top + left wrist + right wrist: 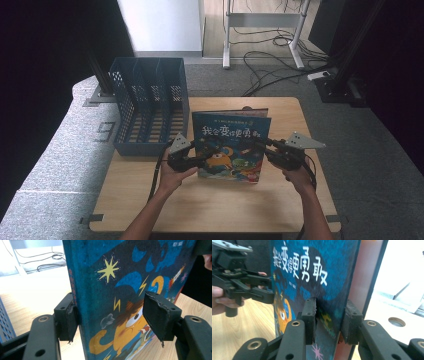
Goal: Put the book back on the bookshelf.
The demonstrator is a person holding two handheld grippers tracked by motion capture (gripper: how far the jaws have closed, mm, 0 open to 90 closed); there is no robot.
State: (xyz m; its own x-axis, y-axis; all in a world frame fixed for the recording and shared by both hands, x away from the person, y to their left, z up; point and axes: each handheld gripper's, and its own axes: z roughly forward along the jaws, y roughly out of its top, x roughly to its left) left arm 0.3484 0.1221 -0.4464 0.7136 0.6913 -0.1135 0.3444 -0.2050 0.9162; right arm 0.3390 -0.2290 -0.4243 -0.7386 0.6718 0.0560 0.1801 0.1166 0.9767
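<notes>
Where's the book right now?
In the high view the book stands upright at the middle of the table, just right of the blue rack, between the left gripper and the right gripper.

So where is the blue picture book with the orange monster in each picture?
High view: the picture book stands upright at the middle of the wooden table, between the two grippers.
Left gripper view: its spine edge and cover rise between the two black jaws.
Right gripper view: its other edge stands between the black jaws.
Shared landmark: the orange monster on the cover, seen in all three views.
</notes>
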